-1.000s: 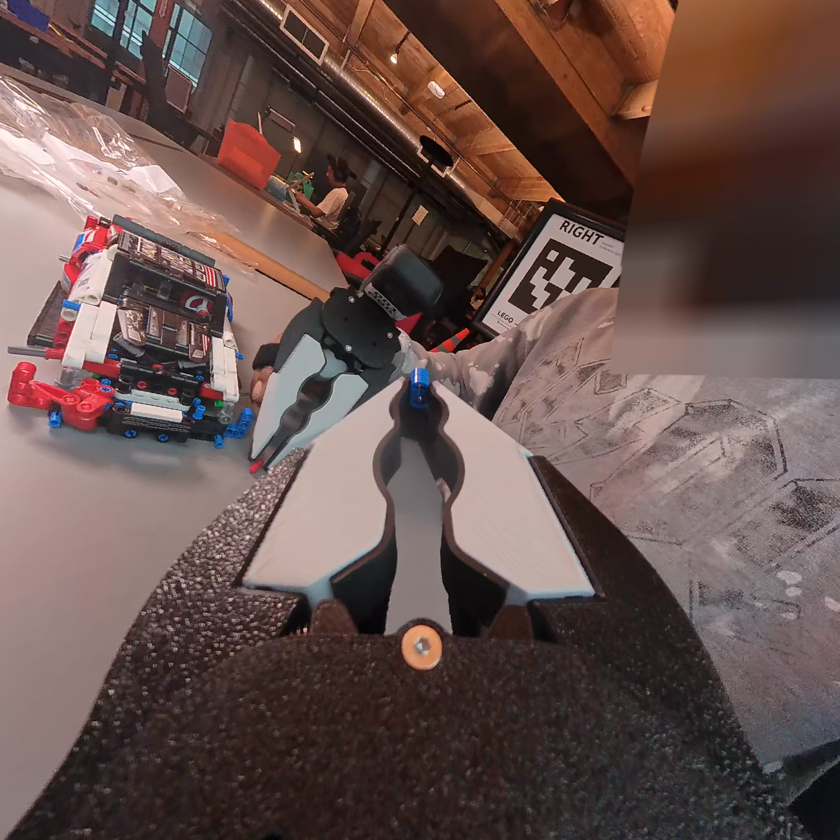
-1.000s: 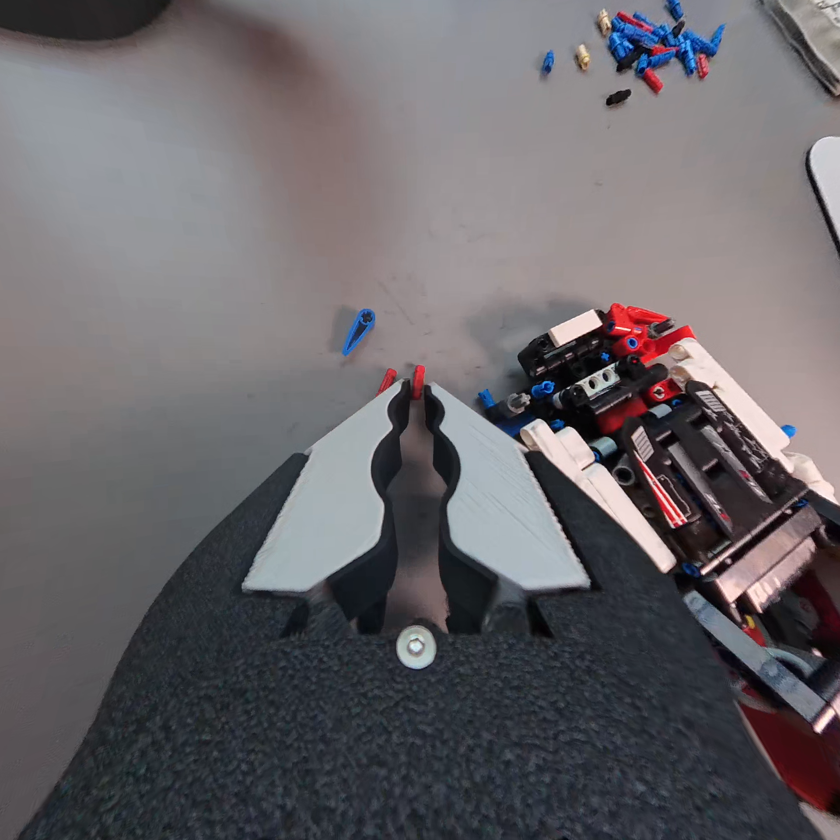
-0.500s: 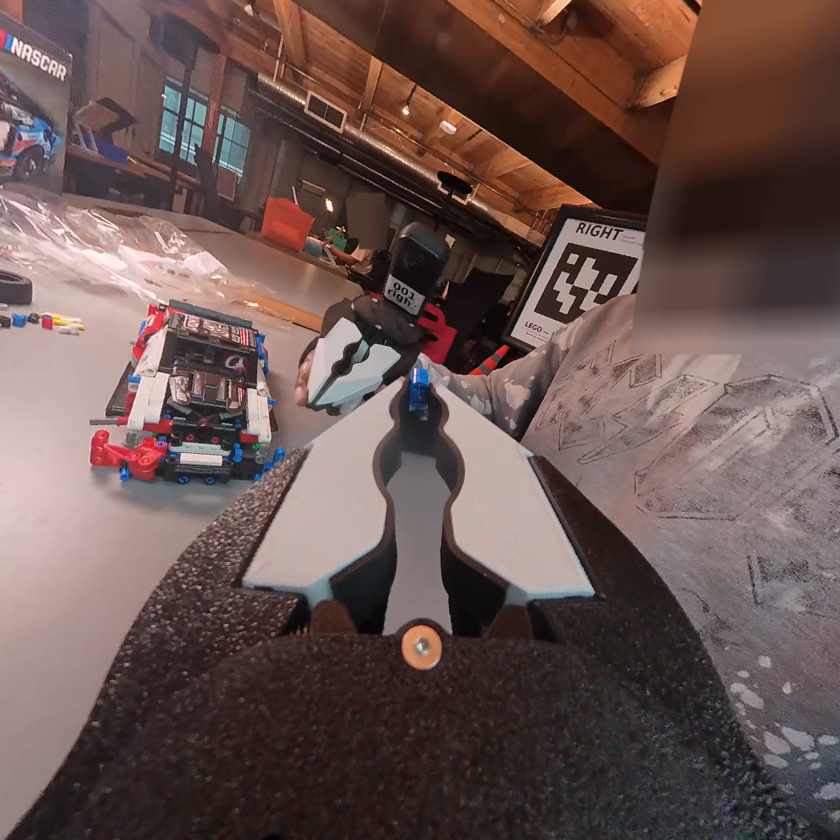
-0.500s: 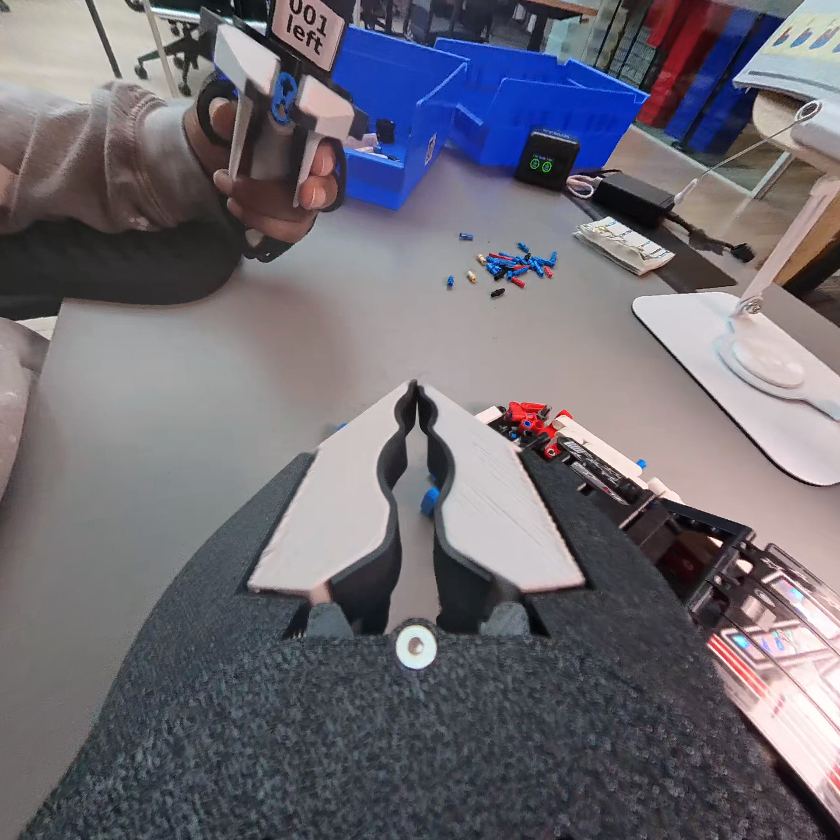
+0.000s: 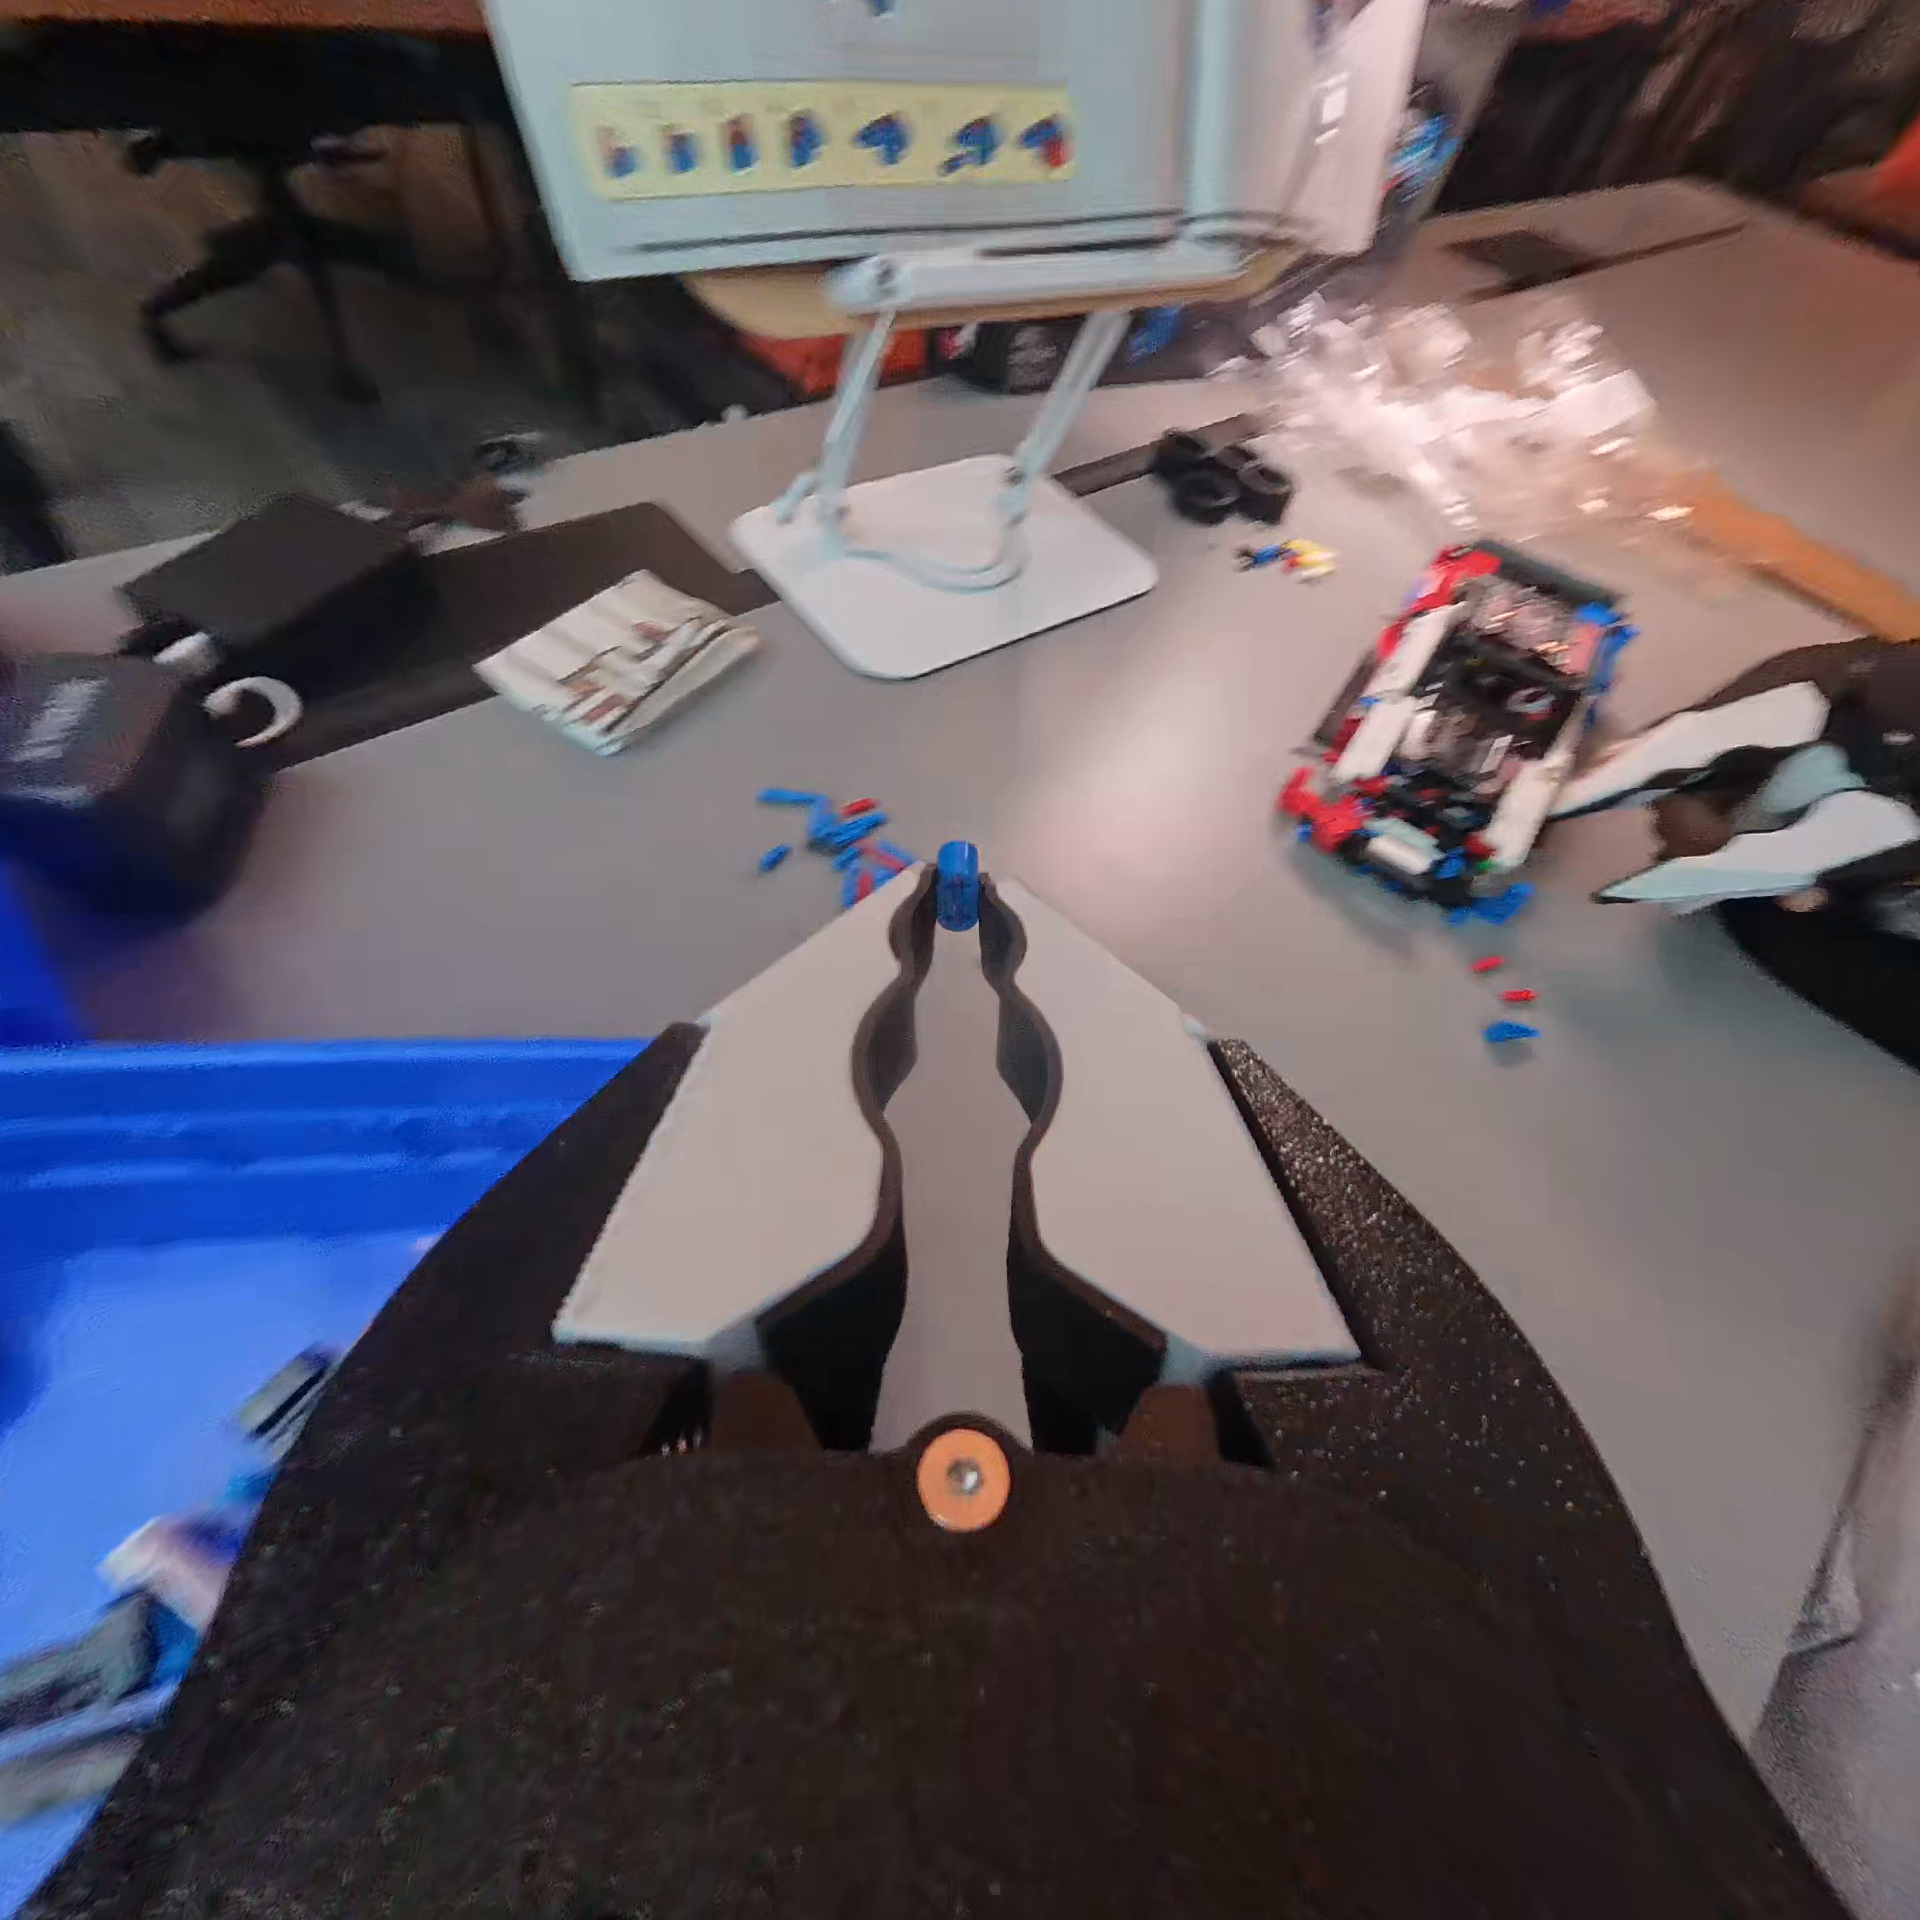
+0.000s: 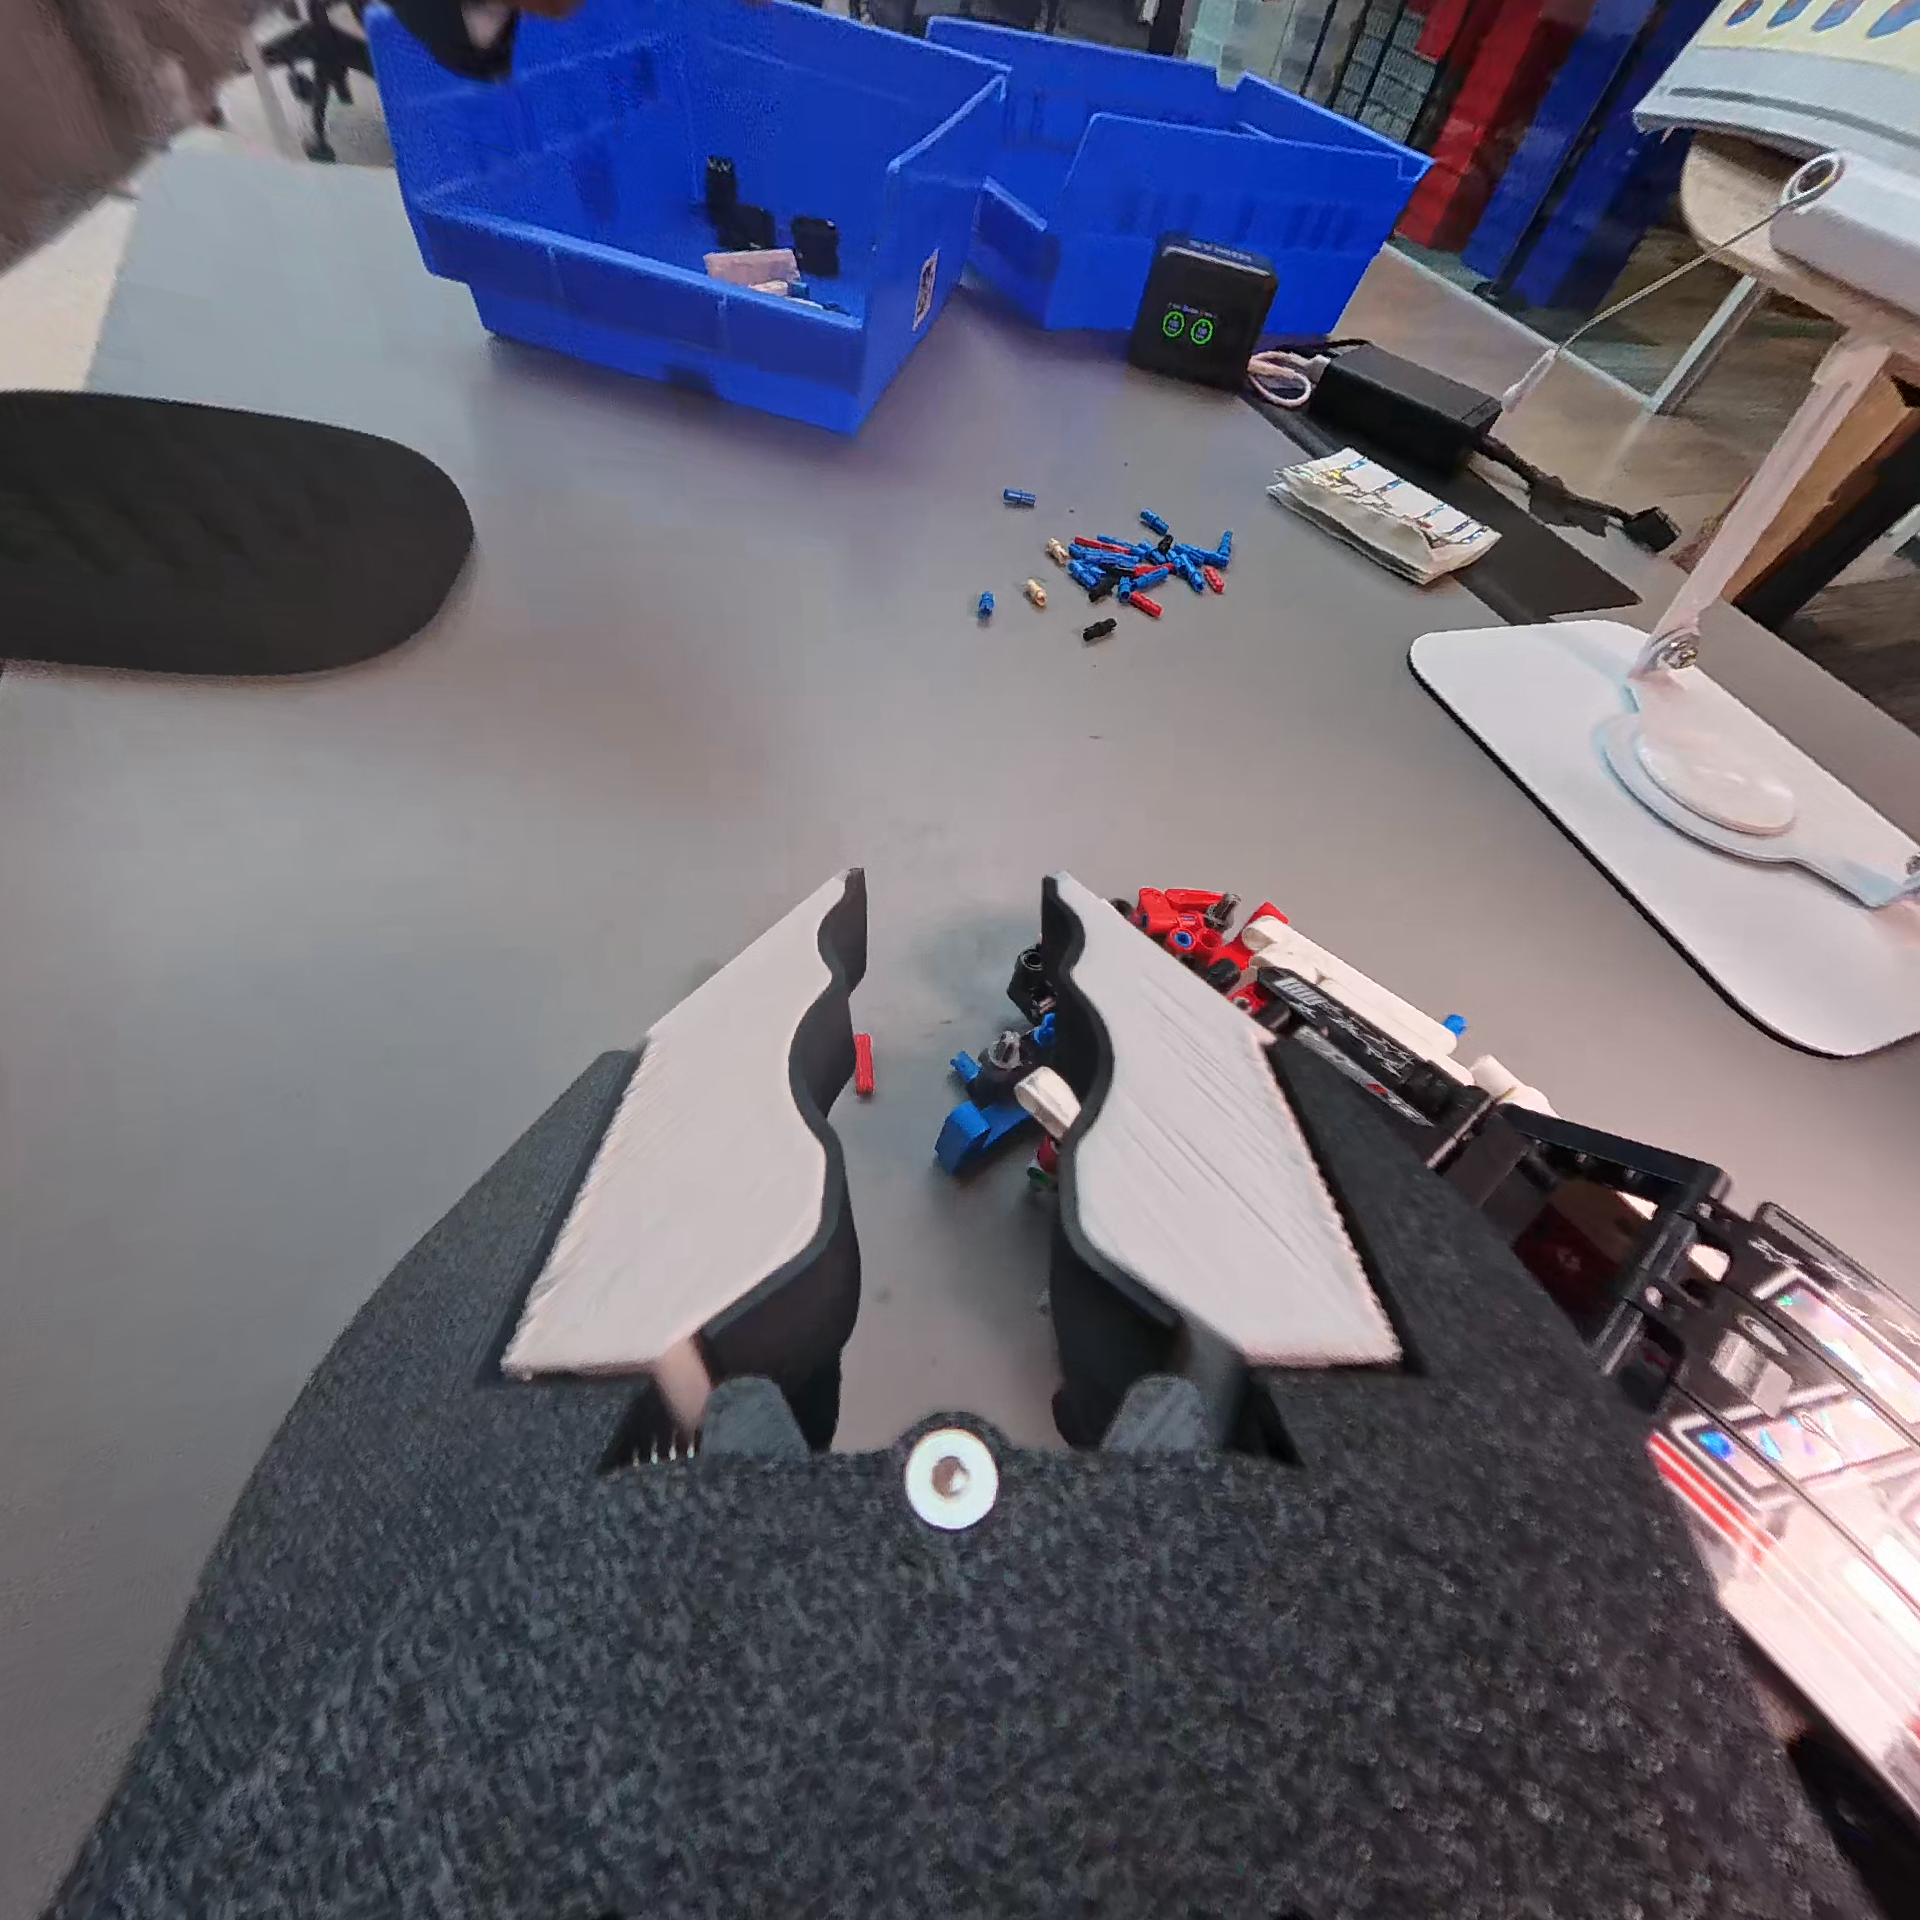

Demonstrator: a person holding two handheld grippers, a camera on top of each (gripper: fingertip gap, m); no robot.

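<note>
My left gripper (image 5: 956, 891) is shut on a small blue pin (image 5: 956, 883) and holds it above the grey table, over a heap of small blue and red pins (image 5: 836, 831). The red, white and black brick car (image 5: 1455, 743) lies on the table to the right. My right gripper (image 6: 954, 899) is open and empty, low over the table beside the car's front (image 6: 1226, 961). A small red pin (image 6: 863, 1063) and a blue piece (image 6: 977, 1127) lie on the table between its fingers. The right gripper also shows in the left wrist view (image 5: 1714, 805), next to the car.
Blue bins (image 6: 665, 197) stand at the table's far side. A white stand base (image 6: 1662, 810) holds a board to the right. A folded booklet (image 6: 1382, 520), a black box (image 6: 1200, 312) with green lights and a black pad (image 6: 208, 530) lie around. Clear plastic bags (image 5: 1455, 416) lie beyond the car. There is about 30 cm between the tips of the two grippers.
My left gripper has swung round from facing the person to facing the table, still holding the blue pin. My right gripper has opened and let go of the red pin, which now lies on the table.
</note>
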